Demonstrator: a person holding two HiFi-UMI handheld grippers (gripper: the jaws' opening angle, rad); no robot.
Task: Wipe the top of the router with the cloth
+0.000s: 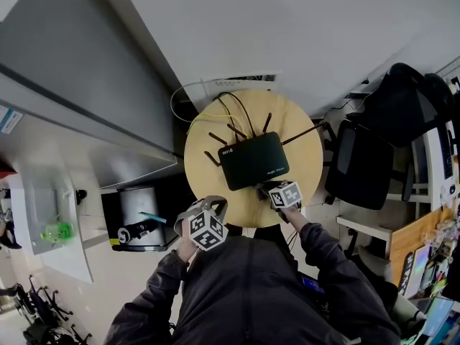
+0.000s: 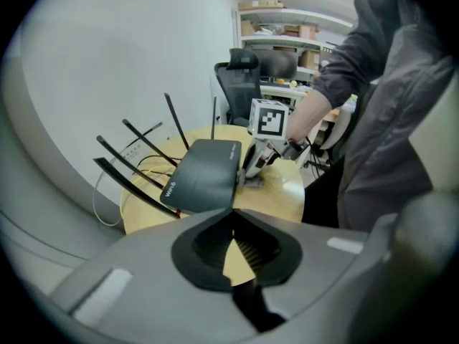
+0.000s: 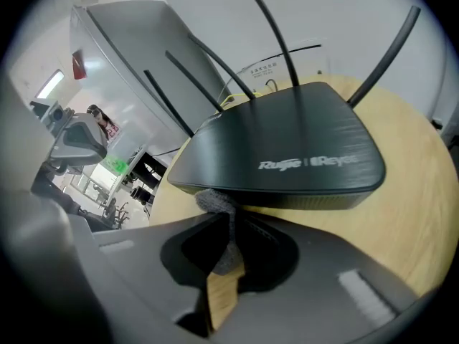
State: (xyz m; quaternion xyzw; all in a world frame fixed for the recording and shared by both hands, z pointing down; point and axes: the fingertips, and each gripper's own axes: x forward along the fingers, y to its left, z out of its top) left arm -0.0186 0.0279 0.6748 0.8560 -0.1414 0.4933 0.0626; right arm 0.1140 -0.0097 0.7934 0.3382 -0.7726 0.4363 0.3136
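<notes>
Router (image 1: 253,160) on worktop (image 1: 305,153); wipe apparently not begun. Right claw (image 3: 222,224) grips cloth (image 3: 214,201) at router's near edge; left claw (image 2: 232,221) closed, empty. Next: raise cloth onto top, sweep across.

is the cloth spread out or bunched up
Bunched up: the grey cloth is a small wad pinched in the right hand-held gripper, at the router's front edge.

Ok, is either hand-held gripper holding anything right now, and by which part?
The right hand-held gripper pinches the grey cloth by a bunched fold, its end poking out against the router's front edge. The left hand-held gripper holds nothing.
</notes>
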